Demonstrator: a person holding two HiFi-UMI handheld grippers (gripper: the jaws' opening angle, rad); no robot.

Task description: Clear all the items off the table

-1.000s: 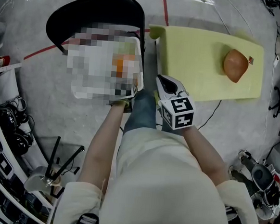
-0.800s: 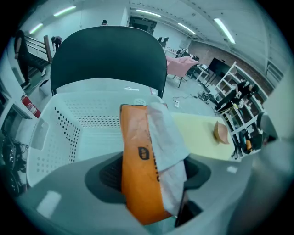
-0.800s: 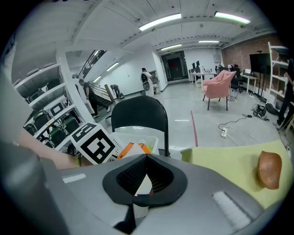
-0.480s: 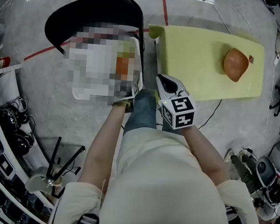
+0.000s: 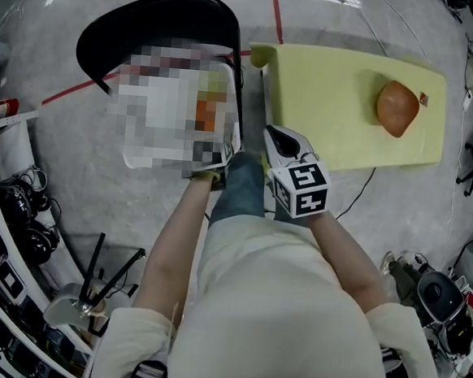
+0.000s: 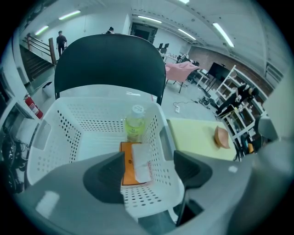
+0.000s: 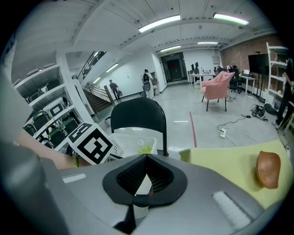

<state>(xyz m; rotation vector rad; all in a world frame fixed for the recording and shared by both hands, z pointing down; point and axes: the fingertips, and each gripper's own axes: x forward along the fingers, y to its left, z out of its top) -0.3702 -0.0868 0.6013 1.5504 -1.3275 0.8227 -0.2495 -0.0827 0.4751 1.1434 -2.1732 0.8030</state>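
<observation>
Left hand-held gripper (image 6: pixel 147 159) hovers right over the near end of the basket (image 6: pixel 55 137), pointing steeply down into it. Its jaws have just been closing in a touch, yet they stand wide apart, and nothing is caught between them. The pads touch nothing; there's only the basket's load showing in the gap below.

And what a load. The white, perforated basket sits on the seat of the black chair (image 6: pixel 110 64). A bottle (image 6: pixel 135 123) of yellowish drink stands upright against the far right wall. Just in front of it an orange pack (image 6: pixel 127 170) lies flat on the basket floor. A white packet (image 6: pixel 141 160) lies on top of the pack, along its right side.

Over to the right hand-held gripper (image 5: pixel 272 132). It sits low by the person's knee, near the edge of the tabletop (image 5: pixel 325 101), angled forward and down. Its own view shows the jaws pressed together with nothing gripped. Its marker cube (image 5: pixel 299 190) faces up at the head camera.

Now the tabletop, pale yellow-green, standing just right of the chair. One thing is left on it: a brown item (image 5: pixel 398 109), rounded and smooth, lying near the far right end. It's well apart from both grippers, and neither one is reaching for it. The right gripper view catches it off at the right edge, and the left gripper view shows it small beyond the basket's right wall.
</observation>
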